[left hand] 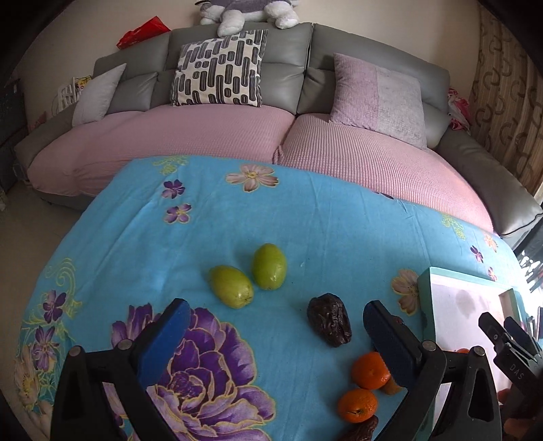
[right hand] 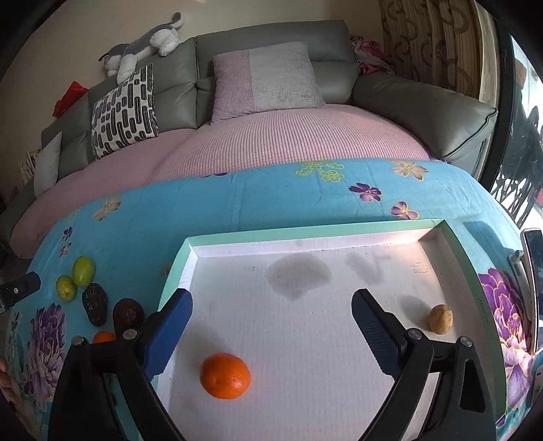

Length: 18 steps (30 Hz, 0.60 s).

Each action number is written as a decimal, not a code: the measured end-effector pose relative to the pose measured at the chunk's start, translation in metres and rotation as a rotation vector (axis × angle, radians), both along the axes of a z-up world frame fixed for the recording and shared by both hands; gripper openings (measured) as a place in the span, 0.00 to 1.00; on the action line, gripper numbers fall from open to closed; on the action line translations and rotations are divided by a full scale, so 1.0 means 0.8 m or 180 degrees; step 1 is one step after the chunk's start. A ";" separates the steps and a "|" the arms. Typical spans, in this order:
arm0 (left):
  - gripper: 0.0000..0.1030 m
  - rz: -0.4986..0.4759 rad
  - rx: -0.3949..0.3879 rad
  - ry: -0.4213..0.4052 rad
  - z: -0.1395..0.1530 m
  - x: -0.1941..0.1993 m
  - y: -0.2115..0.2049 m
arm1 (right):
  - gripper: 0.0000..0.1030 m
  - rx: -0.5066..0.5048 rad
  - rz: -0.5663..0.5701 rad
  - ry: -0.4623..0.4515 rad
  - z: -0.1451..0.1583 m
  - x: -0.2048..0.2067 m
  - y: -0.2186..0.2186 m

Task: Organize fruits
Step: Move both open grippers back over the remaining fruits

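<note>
A date [left hand: 364, 430] at 6 o'clock is cut off; left gripper [left hand: 275, 324] and right gripper [right hand: 271, 313] both gape wide, holding nothing.

A home living room: a grey sofa [left hand: 237, 61] with pink seat covers, patterned cushions [left hand: 220, 68] and a plush toy [left hand: 244, 12] on its backrest stands behind a table draped in a blue floral cloth [left hand: 237, 220], curtains [right hand: 434, 40] beside the sofa.

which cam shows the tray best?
Right wrist: the tray fills the frame, showing its rim, white floor, an orange and a tan fruit inside. Left wrist catches only a corner of it at the right edge, contents hidden.
</note>
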State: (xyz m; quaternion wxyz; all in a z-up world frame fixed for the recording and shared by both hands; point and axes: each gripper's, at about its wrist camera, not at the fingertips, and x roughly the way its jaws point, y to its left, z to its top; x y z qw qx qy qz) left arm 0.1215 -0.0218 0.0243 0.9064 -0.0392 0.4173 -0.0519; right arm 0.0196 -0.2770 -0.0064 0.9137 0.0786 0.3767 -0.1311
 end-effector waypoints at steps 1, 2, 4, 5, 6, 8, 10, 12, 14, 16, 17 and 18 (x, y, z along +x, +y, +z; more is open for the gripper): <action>1.00 0.0050 -0.0022 -0.0012 0.002 0.001 0.010 | 0.92 0.0009 0.0051 -0.0022 0.001 0.003 0.008; 1.00 0.0093 -0.0050 -0.0022 0.004 0.002 0.019 | 0.92 0.0004 0.0112 -0.0042 0.002 0.007 0.018; 1.00 0.0165 -0.0112 -0.0033 0.006 0.004 0.036 | 0.92 -0.0051 0.0235 -0.0061 0.004 0.014 0.039; 1.00 0.0200 -0.0131 -0.0030 0.006 0.006 0.043 | 0.92 -0.0090 0.0301 -0.0070 0.004 0.017 0.051; 1.00 0.0232 -0.0142 -0.0025 0.005 0.009 0.050 | 0.92 -0.0120 0.0362 -0.0074 0.005 0.021 0.062; 1.00 0.0268 -0.0166 -0.0016 0.004 0.012 0.060 | 0.92 -0.0165 0.0496 -0.0075 0.005 0.026 0.084; 1.00 0.0267 -0.0238 -0.0018 0.004 0.016 0.069 | 0.92 -0.0200 0.0617 -0.0076 0.004 0.030 0.105; 1.00 0.0283 -0.0286 0.0016 0.002 0.020 0.076 | 0.92 -0.0210 0.0718 -0.0065 0.003 0.034 0.121; 1.00 0.0306 -0.0304 0.0024 0.001 0.022 0.081 | 0.92 -0.0202 0.0810 -0.0046 0.001 0.038 0.135; 1.00 0.0322 -0.0311 0.0032 -0.001 0.026 0.085 | 0.92 -0.0218 0.0870 -0.0004 -0.003 0.042 0.146; 1.00 0.0335 -0.0324 0.0044 -0.003 0.029 0.087 | 0.92 -0.0228 0.0888 0.0024 -0.005 0.045 0.150; 1.00 0.0347 -0.0346 0.0051 -0.005 0.032 0.089 | 0.92 -0.0232 0.0905 0.0050 -0.008 0.048 0.154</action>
